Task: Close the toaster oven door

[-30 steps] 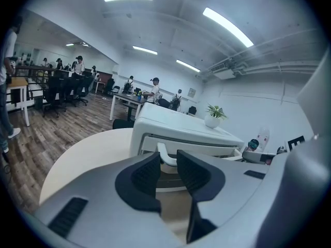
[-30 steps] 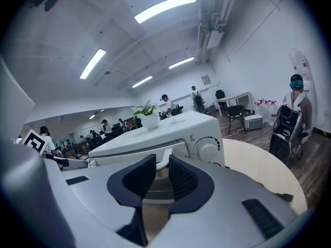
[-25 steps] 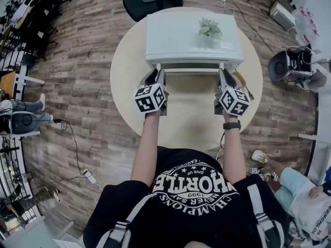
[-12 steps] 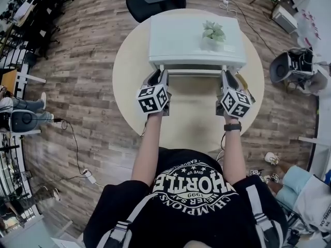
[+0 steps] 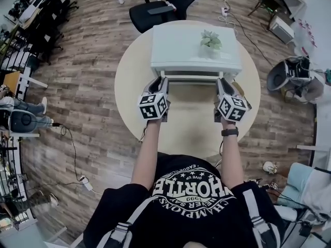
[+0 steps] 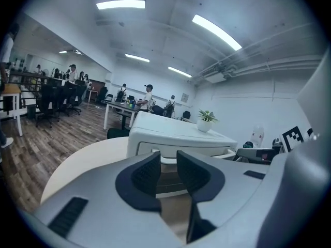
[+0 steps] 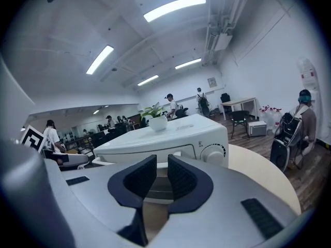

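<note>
An open office with a wood-plank floor point(image 5: 88, 87) holds a round pale counter point(image 5: 134, 76), and the person stands at its near side with both arms stretched forward. The left gripper point(image 5: 159, 80) has its jaws closing: in the left gripper view point(image 6: 168, 156) the dark pads stand a narrow gap apart with nothing between them, and only the oven's front shows through the gap. The right gripper point(image 5: 222, 81) is closing too, and in the right gripper view point(image 7: 162, 161) its pads are likewise a little apart and empty. Each gripper points at the toaster oven door point(image 5: 191, 77), the left at the door's left end and the right at its right end, with the tips just at its front edge; whether they touch it cannot be told. In the head view the door's white bar stands slightly out from the body with a dark slit behind it, so the door is not fully shut. The white toaster oven point(image 5: 191, 45) sits on the far half of the counter, its dial point(image 7: 213, 153) at the front right. A small potted plant point(image 5: 210, 39) stands on the oven's top, toward the right. A black office chair point(image 5: 160, 6) stands on the floor behind the oven.
</note>
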### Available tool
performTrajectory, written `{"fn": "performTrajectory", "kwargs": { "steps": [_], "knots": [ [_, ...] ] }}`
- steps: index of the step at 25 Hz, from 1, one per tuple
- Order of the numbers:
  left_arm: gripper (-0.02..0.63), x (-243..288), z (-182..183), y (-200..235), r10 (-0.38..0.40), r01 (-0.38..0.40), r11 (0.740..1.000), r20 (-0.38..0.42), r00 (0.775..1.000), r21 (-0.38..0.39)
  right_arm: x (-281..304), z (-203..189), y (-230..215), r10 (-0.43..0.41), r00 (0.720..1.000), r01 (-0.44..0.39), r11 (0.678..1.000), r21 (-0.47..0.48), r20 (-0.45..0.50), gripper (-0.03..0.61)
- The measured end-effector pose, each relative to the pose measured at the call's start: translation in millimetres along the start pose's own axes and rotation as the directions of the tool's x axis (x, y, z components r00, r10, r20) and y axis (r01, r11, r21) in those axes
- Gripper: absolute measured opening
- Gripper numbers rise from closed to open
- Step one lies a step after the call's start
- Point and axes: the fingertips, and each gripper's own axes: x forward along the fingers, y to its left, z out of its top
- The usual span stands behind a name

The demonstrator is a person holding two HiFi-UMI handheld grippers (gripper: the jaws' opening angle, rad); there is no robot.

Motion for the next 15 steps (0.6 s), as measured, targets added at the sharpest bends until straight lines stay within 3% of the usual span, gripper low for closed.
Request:
{"fn": "performTrajectory", "kwargs": {
  "steps": [5,15],
  "knots": [
    [0.100,-19.7,-5.1,-9.0,-0.013,0.013,0.998,0.014,1.000,0.058,-14.1,-12.5,13.1,0.021,1.000,-0.021,1.000,-0.011,-0.013,0.078],
    [0.055,-76.2,-27.8,-15.0,-0.013,0.012,0.997,0.021,1.000,0.078,-59.4,-34.0,36.6,0.036,0.999,-0.037,0.998,-0.052,-0.017,0.051]
  ]
}}
